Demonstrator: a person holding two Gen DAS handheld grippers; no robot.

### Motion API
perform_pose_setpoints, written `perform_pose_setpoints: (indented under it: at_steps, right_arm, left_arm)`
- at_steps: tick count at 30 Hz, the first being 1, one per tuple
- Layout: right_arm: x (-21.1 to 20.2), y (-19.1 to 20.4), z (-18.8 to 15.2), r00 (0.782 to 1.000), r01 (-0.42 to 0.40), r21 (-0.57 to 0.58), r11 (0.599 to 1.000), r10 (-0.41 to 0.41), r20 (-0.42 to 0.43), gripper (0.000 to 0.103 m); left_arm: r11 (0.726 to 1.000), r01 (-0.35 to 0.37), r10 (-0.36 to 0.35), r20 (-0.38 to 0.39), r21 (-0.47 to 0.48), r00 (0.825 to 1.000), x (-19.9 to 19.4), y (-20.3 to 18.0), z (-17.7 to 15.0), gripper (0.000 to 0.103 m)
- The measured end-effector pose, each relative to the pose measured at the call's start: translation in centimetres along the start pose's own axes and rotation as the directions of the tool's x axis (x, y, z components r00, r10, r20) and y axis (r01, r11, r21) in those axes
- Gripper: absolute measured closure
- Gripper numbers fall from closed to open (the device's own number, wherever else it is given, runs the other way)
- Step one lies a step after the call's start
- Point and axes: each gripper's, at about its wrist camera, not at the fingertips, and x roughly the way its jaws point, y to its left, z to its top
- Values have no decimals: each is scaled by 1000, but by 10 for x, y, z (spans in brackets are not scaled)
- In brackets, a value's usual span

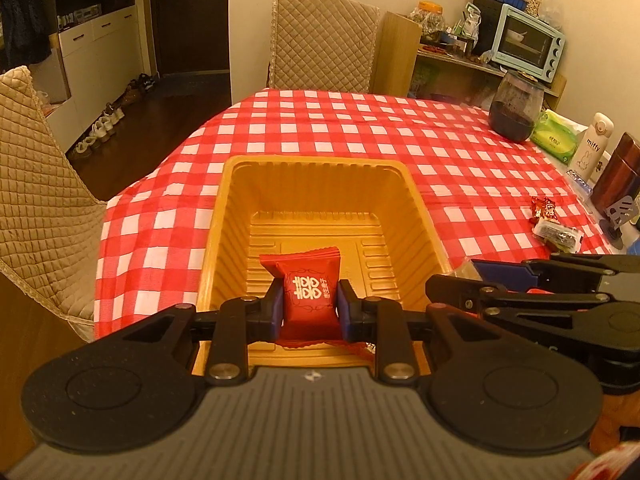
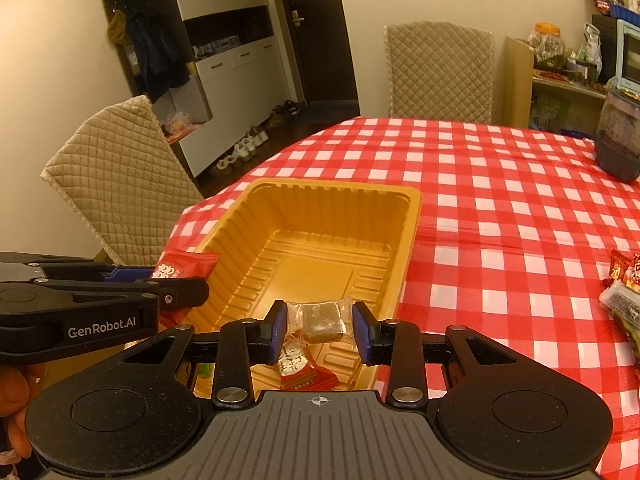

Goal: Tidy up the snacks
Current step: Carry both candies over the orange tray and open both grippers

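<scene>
The left hand-held gripper point(image 1: 307, 307) is clenched on a red snack packet point(image 1: 306, 300) with white characters, its blue pads pressing both sides, and the packet hangs over the near end of the gold plastic tray point(image 1: 316, 168) — the tray lies straight ahead of it on the red-checked worktop point(image 1: 360, 120). Just to its right, the right hand-held gripper point(image 2: 320, 326) grasps a clear-wrapped brown cube point(image 2: 322, 318), also above the tray's near end, with a small red-and-white candy point(image 2: 298, 366) lying in the tray below it. Further right of that gripper, loose snacks point(image 2: 624, 292) lie on the worktop — well apart from the tray.
</scene>
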Motion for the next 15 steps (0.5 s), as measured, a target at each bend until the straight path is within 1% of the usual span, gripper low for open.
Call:
perform_pose_setpoints:
  at_steps: [2, 4, 9, 15]
  right_arm:
    - [2, -2, 0, 1000, 2, 4, 1000, -2, -4, 67]
    - [3, -3, 0, 1000, 2, 8, 1000, -2, -5, 67]
    - [6, -5, 1, 1000, 6, 17, 1000, -6, -7, 67]
    - [5, -2, 0, 1000, -9, 14, 1000, 9, -8, 67]
  left_arm:
    - [1000, -4, 4, -1, -1, 1000, 3, 0, 0, 78]
    - [1000, -7, 7, 5, 2, 1000, 4, 1, 0, 70]
    - [1000, -24, 24, 15, -14, 1000, -3, 9, -1, 70]
    - [998, -44, 45, 24, -44, 999, -13, 18, -3, 67]
